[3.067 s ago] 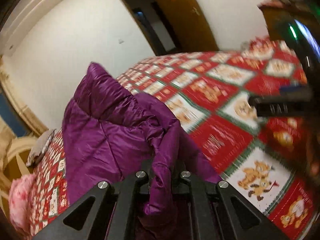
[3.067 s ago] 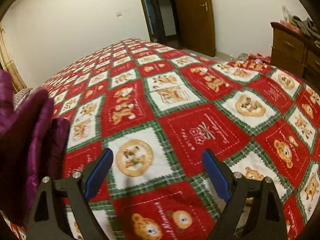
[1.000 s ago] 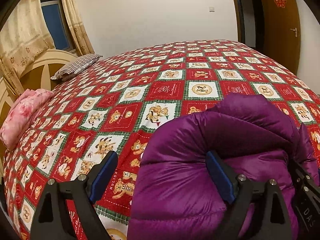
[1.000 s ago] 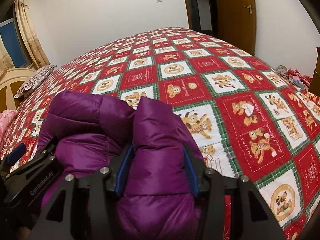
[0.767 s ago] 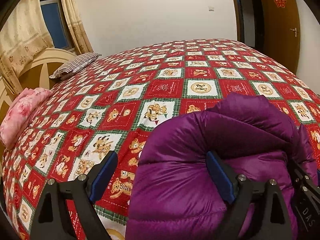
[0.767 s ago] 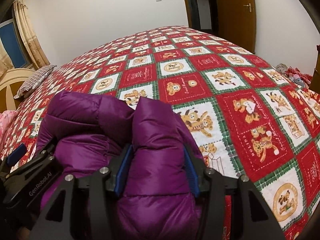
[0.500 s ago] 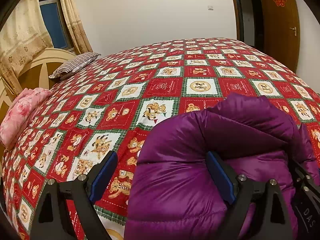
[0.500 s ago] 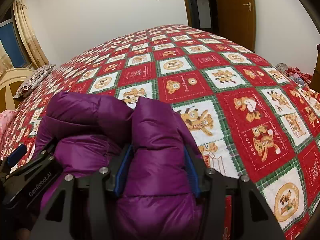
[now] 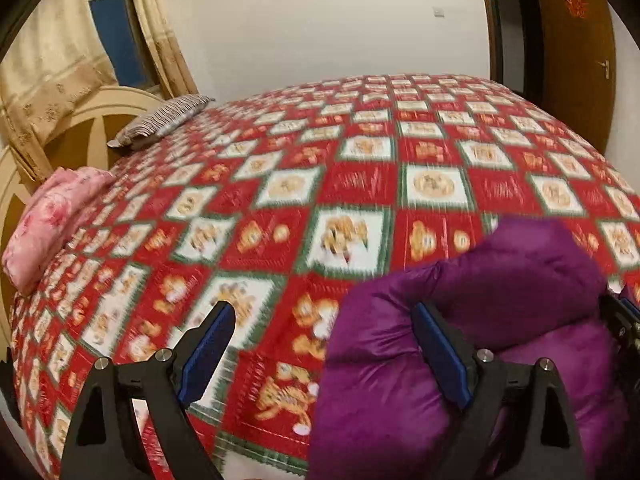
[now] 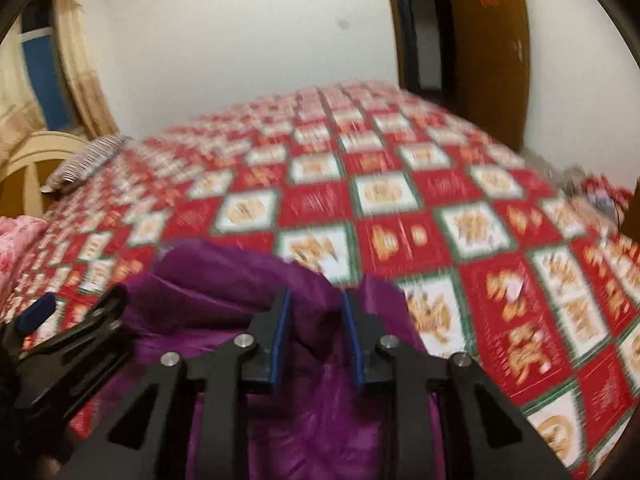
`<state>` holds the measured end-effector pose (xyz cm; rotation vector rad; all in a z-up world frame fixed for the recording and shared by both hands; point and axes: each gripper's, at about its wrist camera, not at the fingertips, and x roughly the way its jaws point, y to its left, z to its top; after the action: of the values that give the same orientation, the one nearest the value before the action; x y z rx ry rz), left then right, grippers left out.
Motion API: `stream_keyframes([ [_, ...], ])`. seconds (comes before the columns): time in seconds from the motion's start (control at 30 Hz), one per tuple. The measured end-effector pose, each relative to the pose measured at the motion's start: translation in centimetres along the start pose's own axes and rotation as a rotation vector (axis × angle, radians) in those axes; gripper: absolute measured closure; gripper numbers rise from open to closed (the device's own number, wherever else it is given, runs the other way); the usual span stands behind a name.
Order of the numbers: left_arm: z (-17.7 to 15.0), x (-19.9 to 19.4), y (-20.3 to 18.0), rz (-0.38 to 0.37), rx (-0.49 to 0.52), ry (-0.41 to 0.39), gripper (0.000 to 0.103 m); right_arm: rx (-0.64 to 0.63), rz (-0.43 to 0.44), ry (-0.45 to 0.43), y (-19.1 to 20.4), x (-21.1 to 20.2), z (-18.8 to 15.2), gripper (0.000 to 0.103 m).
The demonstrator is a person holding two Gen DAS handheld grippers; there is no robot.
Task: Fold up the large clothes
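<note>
The right gripper [image 10: 314, 336] jaws have just been closing, pinching a fold of the purple jacket [image 10: 240, 300] near the bed's [image 9: 360, 184] front edge. The left gripper [image 9: 320, 352] is hanging wide open, gripping nothing, so the bundle is likely being regripped for another fold

Both wrist cameras look forward and down past their fingers, close over the jacket [image 9: 500, 320], sharing the bed [image 10: 440, 200].

Bedspread [image 9: 360, 184] squares: lettering was present in the red panels but smeared by motion blur; none could be read.
Door [image 9: 576, 60] at 2 o'clock: a red ornament [image 9: 575, 0] was fixed near its top; its character could not be made out.
Gripper bodies: no legible marking was seen.
</note>
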<state>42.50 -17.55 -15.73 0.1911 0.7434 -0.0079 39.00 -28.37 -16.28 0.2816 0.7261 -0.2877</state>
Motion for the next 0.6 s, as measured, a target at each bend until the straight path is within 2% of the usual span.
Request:
stream_keyframes([
  [0.07,-0.3,-0.1,0.2,-0.004,-0.021,-0.021,0.01,0.022,0.008,0.011,-0.8,0.5,-0.7,0.084],
  [0.17,-0.5,0.5,-0.2,0.019,-0.017,-0.015,0.008,0.002,0.011,0.013,-0.8,0.7,-0.9,0.084],
  [0.6,-0.9,1.0,-0.4,0.013,-0.033,-0.006,0.006,-0.004,0.012,0.021,-1.1,1.6,-1.4,0.084],
])
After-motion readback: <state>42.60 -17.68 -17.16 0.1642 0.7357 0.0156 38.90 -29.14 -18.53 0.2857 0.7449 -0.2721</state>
